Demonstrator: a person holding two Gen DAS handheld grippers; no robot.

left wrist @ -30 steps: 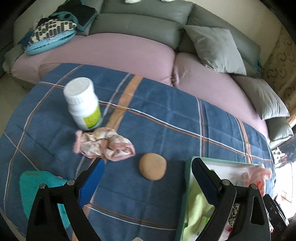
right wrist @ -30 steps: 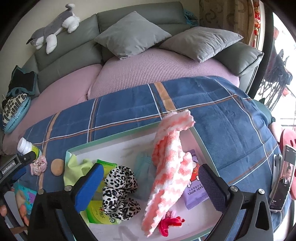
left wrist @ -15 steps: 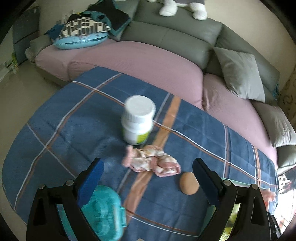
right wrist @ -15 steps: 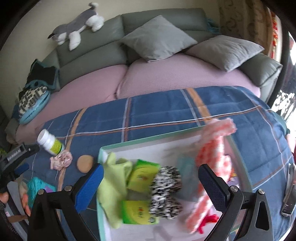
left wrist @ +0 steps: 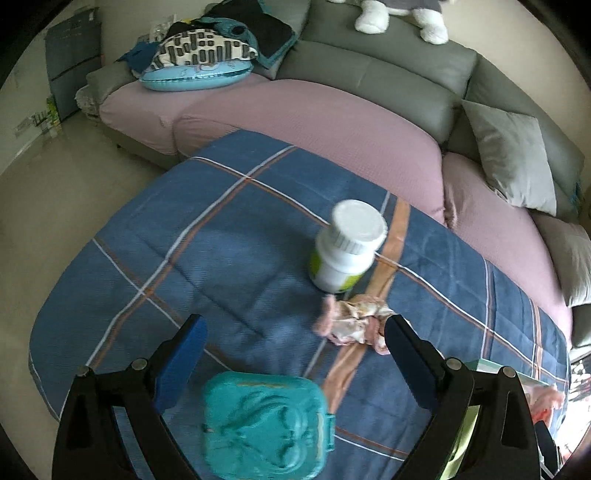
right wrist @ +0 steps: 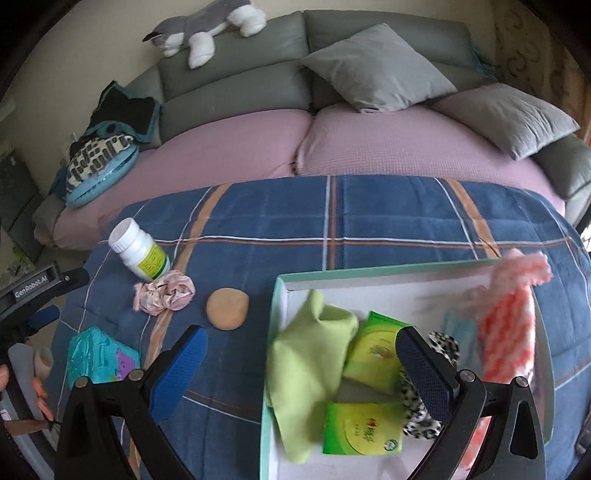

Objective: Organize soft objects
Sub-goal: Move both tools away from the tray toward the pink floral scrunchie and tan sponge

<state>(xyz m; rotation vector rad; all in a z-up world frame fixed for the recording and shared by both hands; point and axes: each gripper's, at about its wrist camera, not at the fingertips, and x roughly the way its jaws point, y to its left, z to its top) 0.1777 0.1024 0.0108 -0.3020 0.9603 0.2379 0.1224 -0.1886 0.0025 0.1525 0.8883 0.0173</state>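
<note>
A pink floral scrunchie (left wrist: 352,325) lies on the blue plaid blanket (left wrist: 221,258), just in front of my right-hand fingertip; it also shows in the right wrist view (right wrist: 164,295). A tan round sponge (right wrist: 227,308) lies beside it. A teal-rimmed box (right wrist: 369,275) holds a green cloth (right wrist: 310,369), two green wipe packs (right wrist: 364,428), a leopard scrunchie (right wrist: 424,421) and a pink-white knit cloth (right wrist: 509,332). My left gripper (left wrist: 295,354) is open and empty above a teal case (left wrist: 264,424). My right gripper (right wrist: 299,365) is open and empty over the box's left edge.
A white pill bottle (left wrist: 345,245) stands behind the floral scrunchie. The teal case also shows in the right wrist view (right wrist: 99,354). Behind the blanket is a pink-covered sofa (right wrist: 332,140) with grey cushions (right wrist: 376,70), a plush dog (right wrist: 207,29) and a pile of clothes (left wrist: 207,51).
My left gripper has swung left, bringing the teal case between its fingers. My right gripper has swung left, off the pink-white cloth toward the box's left edge.
</note>
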